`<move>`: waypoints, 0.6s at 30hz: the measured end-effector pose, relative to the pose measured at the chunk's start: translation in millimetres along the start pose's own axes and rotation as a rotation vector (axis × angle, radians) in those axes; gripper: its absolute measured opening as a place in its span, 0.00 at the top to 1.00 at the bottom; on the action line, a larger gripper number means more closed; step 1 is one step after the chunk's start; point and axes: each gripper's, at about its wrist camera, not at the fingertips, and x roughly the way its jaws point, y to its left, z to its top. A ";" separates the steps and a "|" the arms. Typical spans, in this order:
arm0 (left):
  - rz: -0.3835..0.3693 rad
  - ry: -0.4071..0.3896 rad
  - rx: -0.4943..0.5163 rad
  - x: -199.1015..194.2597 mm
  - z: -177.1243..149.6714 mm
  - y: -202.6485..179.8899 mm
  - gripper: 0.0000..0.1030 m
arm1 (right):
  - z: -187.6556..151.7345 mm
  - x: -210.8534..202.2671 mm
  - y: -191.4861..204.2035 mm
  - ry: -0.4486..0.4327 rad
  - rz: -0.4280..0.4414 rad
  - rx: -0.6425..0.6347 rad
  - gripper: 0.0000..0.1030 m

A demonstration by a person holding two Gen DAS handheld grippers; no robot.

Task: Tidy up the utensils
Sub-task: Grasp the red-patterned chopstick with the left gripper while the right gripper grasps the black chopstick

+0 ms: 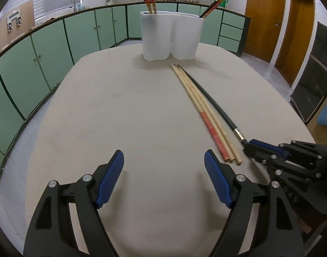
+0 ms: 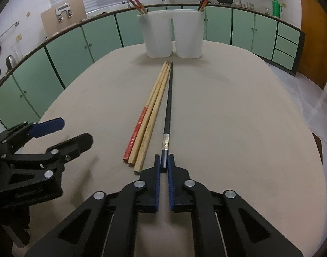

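1. Two grippers: right gripper point(image 2: 164, 162) clamped on black chopstick point(image 2: 168, 98) butt end, frame centre, for lifting toward white holder point(image 2: 171, 36).
2. Left gripper point(image 1: 164, 165) fingers apart, idle at lower frame beside wooden chopsticks point(image 1: 197, 105).

On the desk point(image 2: 238, 111), straight ahead of the right gripper point(image 2: 164, 164), a single chopstick point(image 2: 168, 109) runs away toward a two-compartment holder point(image 2: 172, 36) at the far end. Just left of it lie three more chopsticks point(image 2: 149, 115), side by side (their far tips converging near the single one). More chopsticks stand in each compartment. The left gripper point(image 1: 164, 162) sits left of the right one, the three chopsticks just ahead to its right.
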 end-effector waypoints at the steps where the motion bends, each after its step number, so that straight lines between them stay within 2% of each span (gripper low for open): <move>1: -0.006 -0.001 0.002 0.5 0.6 -2.6 0.27 | -0.5 -1.4 -2.5 -0.002 -0.010 0.006 0.94; 5: -0.032 -0.003 0.019 4.5 3.2 -18.4 0.27 | -3.4 -6.6 -15.4 -0.005 -0.020 0.033 0.94; 9: -0.022 0.007 0.029 13.2 4.0 -29.6 0.27 | -6.0 -10.1 -23.7 -0.007 -0.018 0.047 0.94; 18: -0.008 0.055 -0.011 29.6 3.9 -27.7 0.28 | -6.1 -9.2 -27.0 -0.007 -0.009 0.053 0.94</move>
